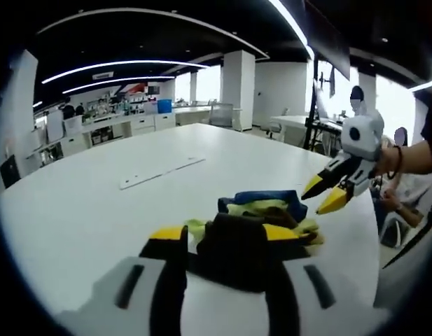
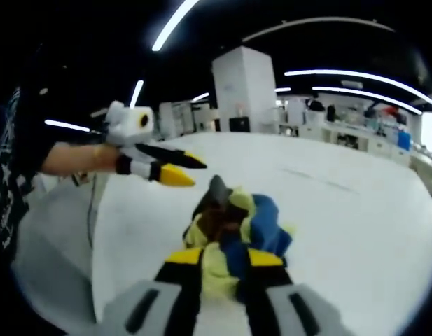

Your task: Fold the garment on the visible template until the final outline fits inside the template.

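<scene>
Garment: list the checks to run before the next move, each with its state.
1. Garment in sight on the table: ok.
2. Garment spread flat for folding: not ok, it lies in a crumpled heap.
3. Template under the garment: cannot tell; no outline shows, and a white strip lies farther off on the table.
4. Left tool open: ok, jaws apart with the garment ahead of them.
5. Right tool open: ok, jaws apart.
6. Either tool touching the cloth: cannot tell.
</scene>
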